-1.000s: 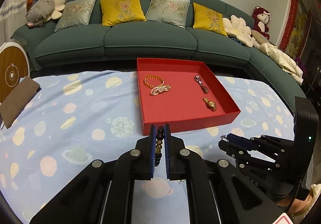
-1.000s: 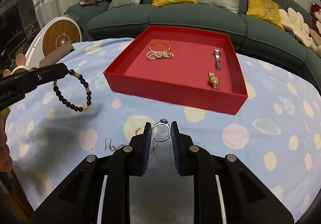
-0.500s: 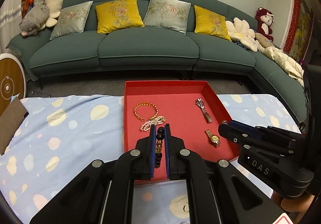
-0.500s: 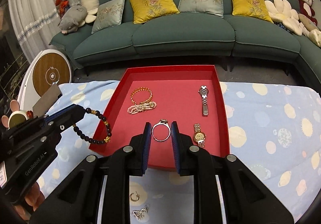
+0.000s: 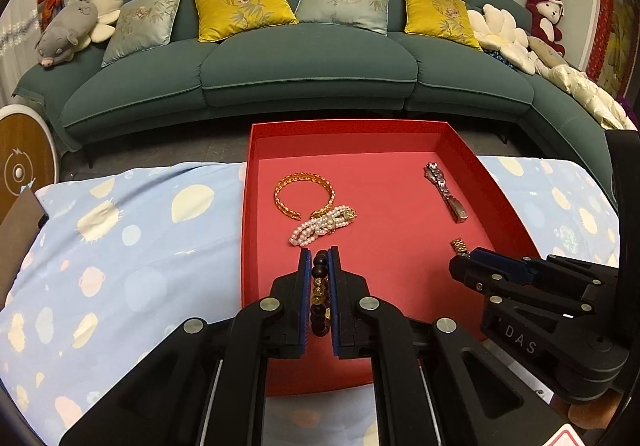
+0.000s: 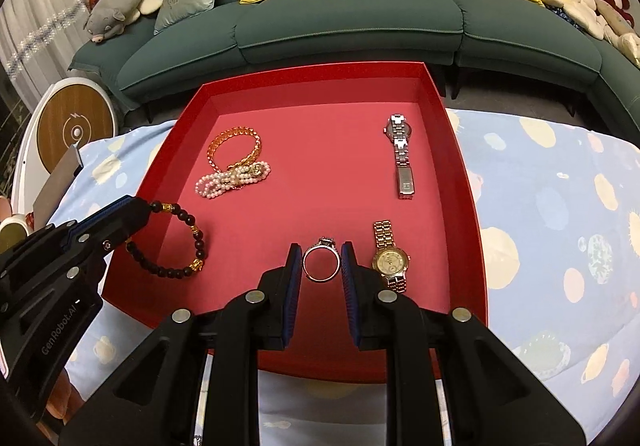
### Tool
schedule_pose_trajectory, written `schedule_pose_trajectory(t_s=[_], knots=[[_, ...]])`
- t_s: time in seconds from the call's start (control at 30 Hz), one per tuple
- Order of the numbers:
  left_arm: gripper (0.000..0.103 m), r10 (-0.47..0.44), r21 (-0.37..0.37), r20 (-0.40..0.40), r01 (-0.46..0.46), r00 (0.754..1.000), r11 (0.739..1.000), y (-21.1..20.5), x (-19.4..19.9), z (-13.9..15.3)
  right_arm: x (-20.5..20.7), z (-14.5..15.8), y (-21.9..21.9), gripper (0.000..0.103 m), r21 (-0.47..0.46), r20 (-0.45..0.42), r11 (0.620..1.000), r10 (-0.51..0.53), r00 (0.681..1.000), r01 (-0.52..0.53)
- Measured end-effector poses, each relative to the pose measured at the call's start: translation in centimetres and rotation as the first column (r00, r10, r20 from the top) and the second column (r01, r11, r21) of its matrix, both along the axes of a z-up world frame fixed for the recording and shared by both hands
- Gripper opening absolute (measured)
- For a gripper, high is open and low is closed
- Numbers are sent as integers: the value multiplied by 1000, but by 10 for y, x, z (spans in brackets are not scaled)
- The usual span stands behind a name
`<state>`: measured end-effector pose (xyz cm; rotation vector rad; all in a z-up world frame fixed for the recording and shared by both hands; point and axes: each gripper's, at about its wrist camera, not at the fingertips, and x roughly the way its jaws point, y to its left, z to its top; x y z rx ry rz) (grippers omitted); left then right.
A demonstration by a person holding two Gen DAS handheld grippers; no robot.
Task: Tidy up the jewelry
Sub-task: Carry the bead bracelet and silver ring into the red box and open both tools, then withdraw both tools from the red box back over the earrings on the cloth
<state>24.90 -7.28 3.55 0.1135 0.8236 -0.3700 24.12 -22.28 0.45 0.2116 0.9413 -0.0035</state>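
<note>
L gripper (image 5: 320, 270) clamped tight, R gripper (image 6: 322, 266) pinched wider (both held level), R just beside L's right.

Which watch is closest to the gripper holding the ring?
The gold watch, lying in the red tray just right of the right gripper. The silver watch lies farther back toward the sofa.

The right hand-held gripper (image 5: 466, 260) hides the gold watch (image 5: 460, 246) (band end shows).

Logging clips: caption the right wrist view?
Right gripper holds silver ring over red tray; left gripper holds beaded bracelet.
</note>
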Motion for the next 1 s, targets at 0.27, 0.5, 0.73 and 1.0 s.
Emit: schedule_pose_trajectory(t_s=[0.27, 0.5, 0.73, 1.0], knots=[[6, 31, -10, -26, -31, 999, 999, 8, 10, -8, 3, -3, -2, 20, 11, -6, 1000, 0, 1000, 0], [39, 90, -60, -19, -91, 996, 994, 21, 14, -4, 3, -1, 0, 31, 8, 9, 1000, 5, 1000, -5], [39, 142, -148, -1, -141, 990, 979, 45, 6, 26, -17, 35, -12, 41, 7, 113, 999, -34, 993, 33], [40, 147, -121, 17, -144, 989, 982, 64, -40, 47, -74, 76, -41, 45, 24, 195, 994, -110, 975, 107]])
